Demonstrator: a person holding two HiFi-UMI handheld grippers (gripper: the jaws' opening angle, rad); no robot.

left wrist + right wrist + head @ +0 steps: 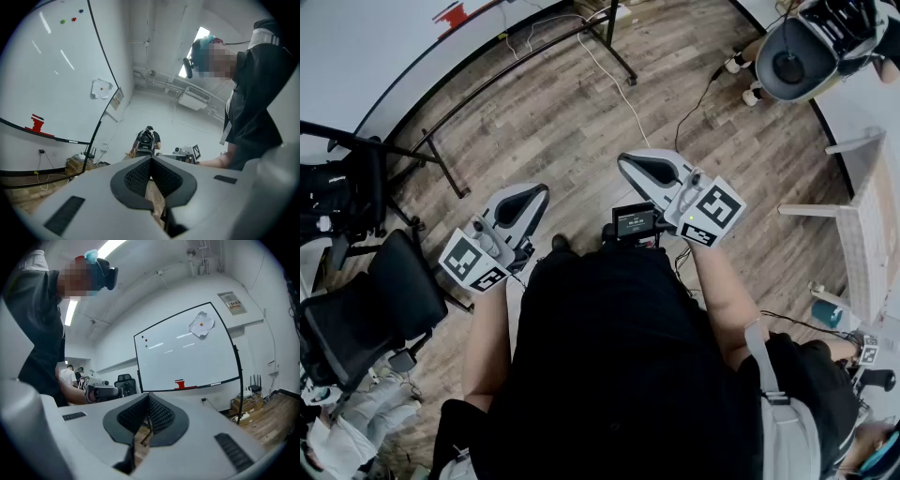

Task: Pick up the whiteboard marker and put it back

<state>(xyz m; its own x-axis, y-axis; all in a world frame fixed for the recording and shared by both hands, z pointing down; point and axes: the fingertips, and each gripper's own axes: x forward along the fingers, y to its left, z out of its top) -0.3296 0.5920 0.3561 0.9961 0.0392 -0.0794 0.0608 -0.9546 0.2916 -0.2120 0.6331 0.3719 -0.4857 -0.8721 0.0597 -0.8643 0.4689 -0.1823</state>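
Observation:
No whiteboard marker shows plainly in any view. The whiteboard (187,352) stands on a black frame, with a red block (180,384) on its ledge and a thin pale strip (216,383) beside it, too small to identify. In the head view the board's lower edge (412,42) is at the top left, well ahead of both grippers. My left gripper (539,192) and right gripper (628,161) are held close to the person's chest above the wooden floor. Each one's jaws meet at the tips with nothing between them, in the left gripper view (150,158) and the right gripper view (149,397).
The board's black stand legs (441,159) cross the floor ahead. Black office chairs (384,300) crowd the left. A white cable (619,89) runs over the floor. A white table (872,234) sits at the right, and boxes (248,401) lie under the board. People stand in the background.

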